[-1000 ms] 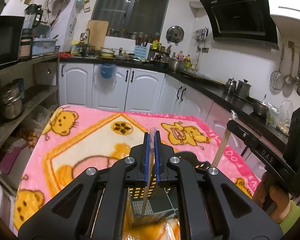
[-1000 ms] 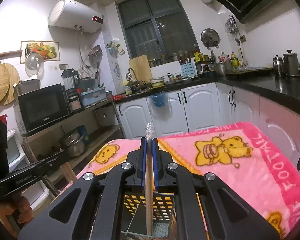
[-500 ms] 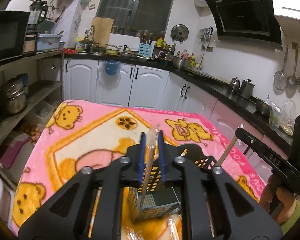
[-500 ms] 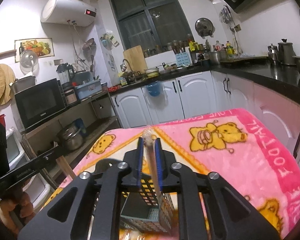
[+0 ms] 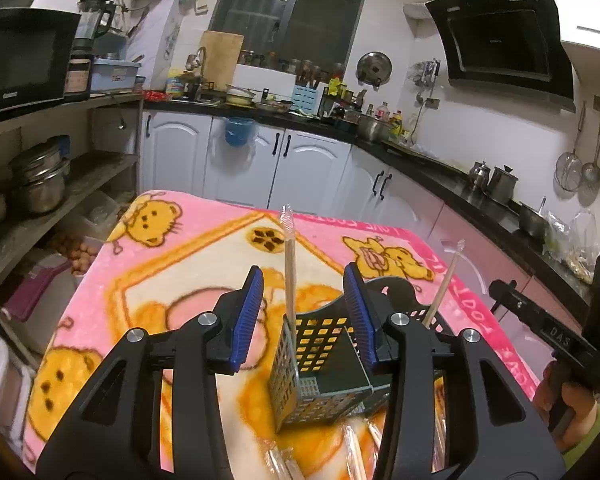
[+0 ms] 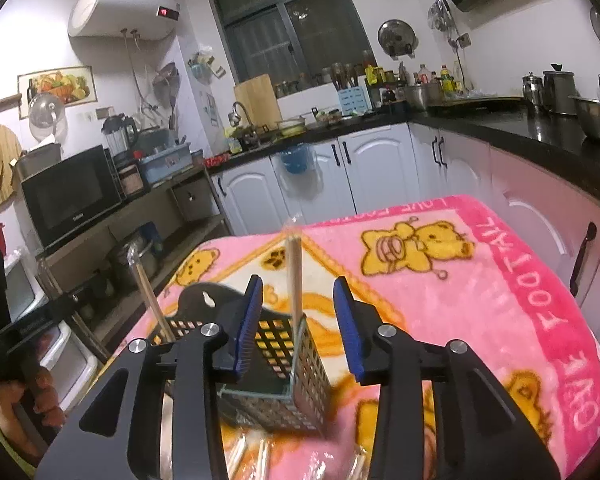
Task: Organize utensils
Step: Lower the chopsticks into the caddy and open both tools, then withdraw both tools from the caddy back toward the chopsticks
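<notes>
In the left wrist view my left gripper [image 5: 304,318] has its jaws opening around a wrapped pair of chopsticks [image 5: 288,264], which stands free in the grey perforated utensil holder [image 5: 320,364] without touching the pads. A second wrapped pair [image 5: 444,284] leans in the holder's black part to the right. In the right wrist view my right gripper [image 6: 299,326] is opening too, and a wrapped pair [image 6: 296,280] stands between its blue pads in the holder [image 6: 300,376], clear of both. Another pair [image 6: 150,300] leans at the left.
The holder sits on a pink bear-print blanket [image 5: 160,280] over a table. More wrapped chopsticks [image 5: 356,452] lie on the blanket below the holder. A person's hand [image 5: 572,400] holds the other gripper at the right edge. White cabinets and a black counter surround the table.
Both grippers went from shut on their wrapped chopsticks to open. The chopsticks now stand free in the holder. Both views have tipped down slightly toward the holder.
</notes>
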Action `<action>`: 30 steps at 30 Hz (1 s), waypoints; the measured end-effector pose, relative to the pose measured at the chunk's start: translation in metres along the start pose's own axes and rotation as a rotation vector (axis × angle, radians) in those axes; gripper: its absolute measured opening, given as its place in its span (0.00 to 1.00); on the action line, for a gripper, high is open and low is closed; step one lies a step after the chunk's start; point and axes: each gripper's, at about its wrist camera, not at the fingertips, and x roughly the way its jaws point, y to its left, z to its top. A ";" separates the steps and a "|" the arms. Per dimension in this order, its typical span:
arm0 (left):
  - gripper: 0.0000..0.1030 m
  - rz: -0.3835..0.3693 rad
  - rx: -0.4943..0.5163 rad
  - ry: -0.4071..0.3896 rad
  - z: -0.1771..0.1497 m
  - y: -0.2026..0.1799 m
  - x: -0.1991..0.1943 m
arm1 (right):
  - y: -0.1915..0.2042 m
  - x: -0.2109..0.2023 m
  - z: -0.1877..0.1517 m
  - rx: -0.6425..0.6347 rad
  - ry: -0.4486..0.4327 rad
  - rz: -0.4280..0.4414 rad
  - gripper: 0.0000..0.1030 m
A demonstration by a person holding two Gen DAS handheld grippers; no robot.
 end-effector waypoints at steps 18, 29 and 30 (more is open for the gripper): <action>0.74 0.011 -0.028 -0.029 -0.009 0.008 -0.031 | 0.011 -0.023 -0.009 -0.056 0.015 0.000 0.50; 0.78 0.020 -0.028 -0.008 -0.024 0.010 -0.042 | 0.021 -0.035 -0.019 -0.102 0.032 0.008 0.51; 0.78 0.021 -0.028 -0.003 -0.026 0.010 -0.042 | 0.022 -0.036 -0.020 -0.106 0.035 0.009 0.51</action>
